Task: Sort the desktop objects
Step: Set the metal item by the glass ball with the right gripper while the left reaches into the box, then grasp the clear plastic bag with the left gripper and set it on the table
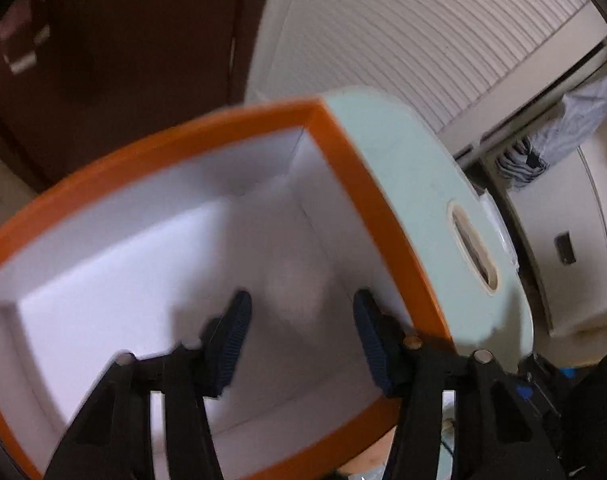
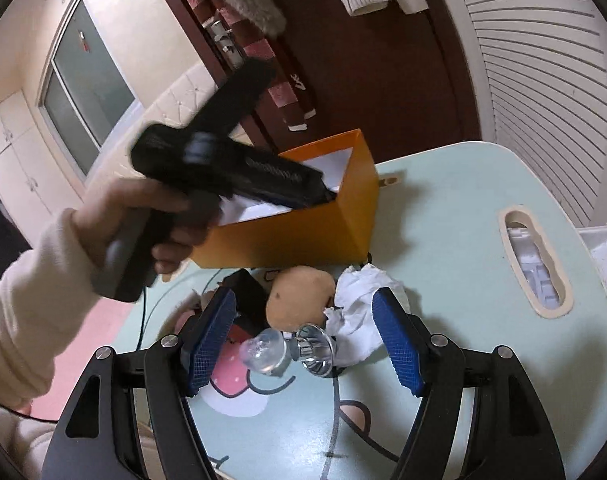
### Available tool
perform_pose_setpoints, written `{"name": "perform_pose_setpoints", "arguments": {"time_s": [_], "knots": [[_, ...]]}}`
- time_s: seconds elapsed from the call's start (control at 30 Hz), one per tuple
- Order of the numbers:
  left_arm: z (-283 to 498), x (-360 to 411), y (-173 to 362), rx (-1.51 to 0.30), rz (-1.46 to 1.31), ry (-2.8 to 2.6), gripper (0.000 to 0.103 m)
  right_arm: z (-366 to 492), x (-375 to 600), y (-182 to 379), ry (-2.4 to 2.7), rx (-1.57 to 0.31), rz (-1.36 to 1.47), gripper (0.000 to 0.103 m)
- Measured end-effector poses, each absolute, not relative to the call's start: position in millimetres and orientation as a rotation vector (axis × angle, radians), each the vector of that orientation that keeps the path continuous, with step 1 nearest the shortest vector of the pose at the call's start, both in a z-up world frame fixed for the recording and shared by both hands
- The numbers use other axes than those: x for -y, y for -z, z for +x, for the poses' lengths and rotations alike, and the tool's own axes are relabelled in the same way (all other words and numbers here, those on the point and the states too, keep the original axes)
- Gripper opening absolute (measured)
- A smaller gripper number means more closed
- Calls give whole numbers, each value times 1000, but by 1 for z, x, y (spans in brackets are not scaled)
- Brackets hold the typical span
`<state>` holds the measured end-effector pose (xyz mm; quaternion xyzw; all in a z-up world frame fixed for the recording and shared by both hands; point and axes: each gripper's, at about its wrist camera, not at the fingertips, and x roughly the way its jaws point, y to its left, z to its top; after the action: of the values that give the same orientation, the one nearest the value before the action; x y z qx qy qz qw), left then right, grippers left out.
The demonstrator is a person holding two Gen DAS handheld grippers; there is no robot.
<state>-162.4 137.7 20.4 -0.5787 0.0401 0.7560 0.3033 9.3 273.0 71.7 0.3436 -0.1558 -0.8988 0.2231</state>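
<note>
An orange box [image 1: 367, 216] with a white inside stands on the pale green table [image 1: 387, 140]. My left gripper [image 1: 301, 320] is open and empty, its tips inside the box; the right wrist view shows it [image 2: 323, 194] reaching over the box [image 2: 303, 236]. My right gripper [image 2: 305, 334] is open above a potato [image 2: 299, 294], a silver-necked light bulb [image 2: 287, 350], crumpled white paper [image 2: 363, 304] and a black object [image 2: 243, 288] on the table [image 2: 463, 208].
An oval handle slot [image 2: 535, 264] cuts the table at the right. A white louvred door [image 2: 543, 60] and a dark wooden door [image 2: 383, 80] stand behind. A black cable [image 2: 143, 320] hangs at the table's left edge.
</note>
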Motion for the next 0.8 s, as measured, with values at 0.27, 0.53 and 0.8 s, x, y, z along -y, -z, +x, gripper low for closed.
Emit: {"name": "perform_pose_setpoints", "arguments": {"time_s": [0.27, 0.53, 0.8], "knots": [[-145, -115, -57, -37, -1410, -2104, 29, 4, -280, -66, 2451, 518, 997, 72], [-61, -49, -127, 71, -1231, -2210, 29, 8, -277, -66, 2503, 463, 990, 72], [38, -50, -63, -36, -1360, -2097, 29, 13, -281, -68, 2576, 457, 984, 72]]}}
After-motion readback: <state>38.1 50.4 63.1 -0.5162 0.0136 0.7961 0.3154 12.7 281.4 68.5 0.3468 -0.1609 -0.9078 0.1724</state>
